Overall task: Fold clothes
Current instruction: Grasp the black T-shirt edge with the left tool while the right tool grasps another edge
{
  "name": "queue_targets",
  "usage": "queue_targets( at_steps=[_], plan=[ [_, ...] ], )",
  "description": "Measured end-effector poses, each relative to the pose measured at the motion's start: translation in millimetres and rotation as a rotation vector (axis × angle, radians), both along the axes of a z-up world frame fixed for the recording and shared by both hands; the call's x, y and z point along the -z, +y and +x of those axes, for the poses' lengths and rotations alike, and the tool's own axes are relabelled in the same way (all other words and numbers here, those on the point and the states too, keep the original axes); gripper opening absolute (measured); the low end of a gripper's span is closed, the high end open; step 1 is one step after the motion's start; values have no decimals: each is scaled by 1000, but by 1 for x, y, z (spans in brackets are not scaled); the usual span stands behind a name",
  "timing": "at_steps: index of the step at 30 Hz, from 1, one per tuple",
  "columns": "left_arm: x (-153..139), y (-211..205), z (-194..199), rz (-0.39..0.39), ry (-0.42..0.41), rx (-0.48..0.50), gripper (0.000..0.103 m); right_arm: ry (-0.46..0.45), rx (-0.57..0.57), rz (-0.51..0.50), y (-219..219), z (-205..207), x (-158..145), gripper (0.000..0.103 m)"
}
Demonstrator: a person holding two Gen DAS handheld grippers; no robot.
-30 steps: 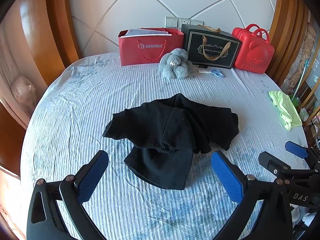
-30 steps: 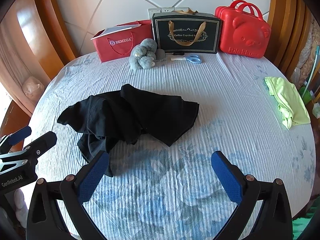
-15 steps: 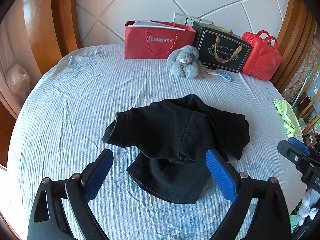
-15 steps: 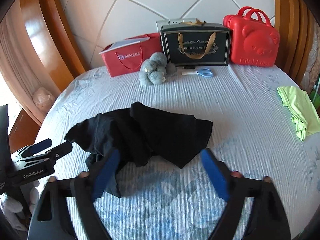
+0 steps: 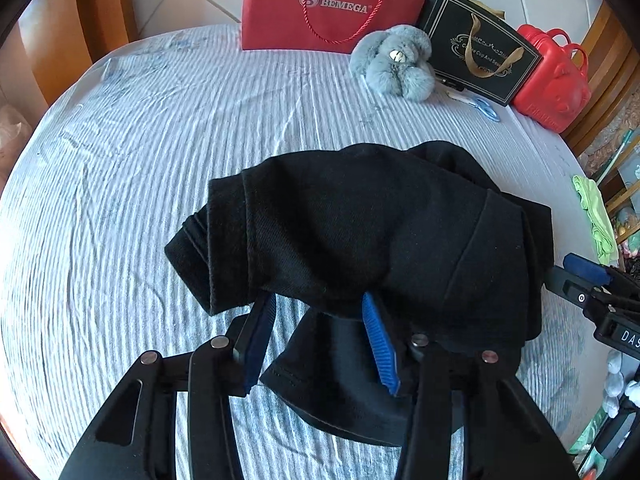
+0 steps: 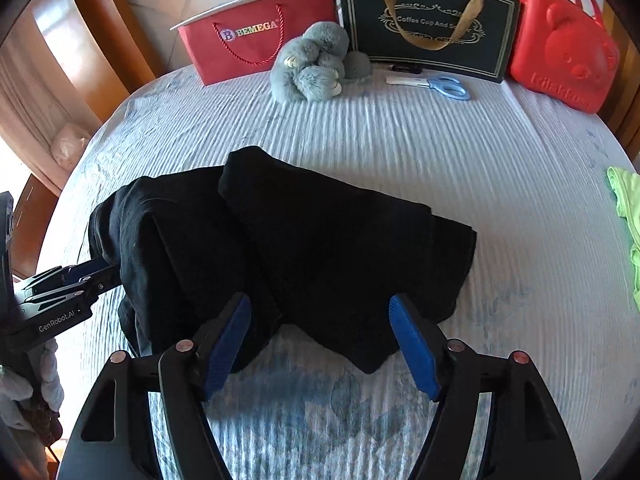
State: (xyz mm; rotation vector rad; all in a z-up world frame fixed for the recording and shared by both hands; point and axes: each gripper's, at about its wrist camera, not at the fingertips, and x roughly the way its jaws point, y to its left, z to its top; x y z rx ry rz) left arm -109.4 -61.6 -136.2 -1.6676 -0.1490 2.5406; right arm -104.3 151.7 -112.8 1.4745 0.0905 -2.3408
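Observation:
A crumpled black garment (image 5: pixel 360 236) lies in the middle of the bed; it also shows in the right wrist view (image 6: pixel 304 240). My left gripper (image 5: pixel 318 304) is open, its blue pads part closed, with the tips at the garment's near edge and a fold of cloth between them. My right gripper (image 6: pixel 320 312) is open, wider, with its tips at the near edge of the garment's right part. Neither is clamped on the cloth. The left gripper also shows in the right wrist view (image 6: pixel 76 280) at the garment's left end.
A striped pale blue sheet (image 5: pixel 160 140) covers the bed. Along the back stand a red bag (image 5: pixel 324 12), a grey plush toy (image 5: pixel 394 62), a black gift bag (image 5: pixel 480 56), blue scissors (image 6: pixel 444 85) and a red bear case (image 6: pixel 560 40). A green cloth (image 6: pixel 628 208) lies at right.
Both grippers have moved forward and down to the garment's near edge. Both have narrowed, the left more than the right. The garment has not moved.

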Motion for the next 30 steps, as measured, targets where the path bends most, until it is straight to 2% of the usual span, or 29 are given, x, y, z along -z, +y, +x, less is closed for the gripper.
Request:
queue_targets(
  at_steps=[7,8,9,10,11,12,13,15,17,20,22,23,24,25,26,30],
  plan=[
    [13,7,-20,-16,-8,27,46,-2,-75,8,-35,-25,22,71],
    [14,6,-22,-7,-6,21,39,-5,-85,10,-39,-27,26,68],
    [13,4,-23,13,-4,13,24,-12,-93,11,-42,-29,31,64],
    [11,2,-24,25,-3,8,18,-25,-92,13,-43,-32,35,52],
    [7,1,-24,23,4,4,6,-38,-85,12,-43,-35,37,44],
    [2,0,-24,20,13,0,3,-44,-77,11,-42,-38,38,38],
    [-7,-3,-25,18,32,-4,3,-31,-68,9,-39,-39,34,24],
    [-31,-12,-24,23,80,-19,3,38,-28,22,-27,-39,16,6],
    [-59,-26,-26,14,148,-45,3,120,42,38,-6,-41,-8,3],
    [-93,-46,-28,-1,217,-75,3,161,150,39,35,-48,-34,3],
    [-100,-56,-27,1,223,-92,5,170,195,54,57,-44,-40,3],
    [-99,-57,-26,2,208,-88,18,172,217,62,68,-42,-42,3],
    [-95,-55,-26,14,184,-67,42,171,239,69,77,-38,-41,3],
    [-91,-49,-24,31,170,-42,54,168,262,75,85,-35,-41,3],
    [-87,-41,-20,48,167,-17,61,163,282,77,93,-31,-39,3],
    [-68,5,-8,109,113,84,61,122,311,79,109,-18,-28,3]
  ],
)
